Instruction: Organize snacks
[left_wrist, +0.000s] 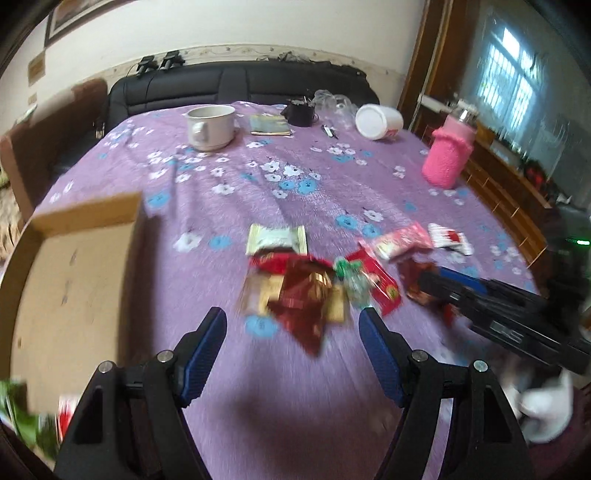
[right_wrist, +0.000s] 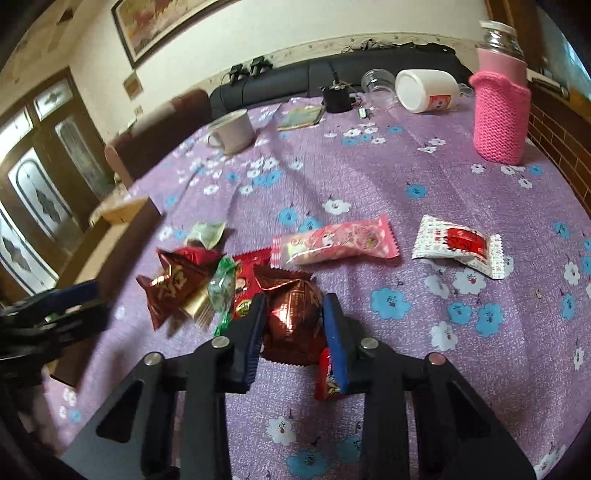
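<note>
Several wrapped snacks lie in a loose pile on the purple flowered tablecloth (left_wrist: 295, 206). My right gripper (right_wrist: 293, 314) has its jaws closed around a dark red foil packet (right_wrist: 291, 321), which rests on the cloth. Beside it lie a red and gold foil packet (right_wrist: 173, 284), a green candy (right_wrist: 221, 284), a pink packet (right_wrist: 332, 242) and a white and red packet (right_wrist: 458, 243). My left gripper (left_wrist: 293, 325) is open and empty, just short of the red and gold foil packet (left_wrist: 303, 299). The right gripper shows in the left wrist view (left_wrist: 491, 306).
An open cardboard box (left_wrist: 74, 288) stands at the table's left. A white mug (left_wrist: 210, 125), a booklet (left_wrist: 269, 125), a black pot (left_wrist: 301, 110), a tipped white jar (left_wrist: 378, 120) and a pink knitted bottle (left_wrist: 448, 155) stand further back. A black sofa (left_wrist: 236, 85) is behind.
</note>
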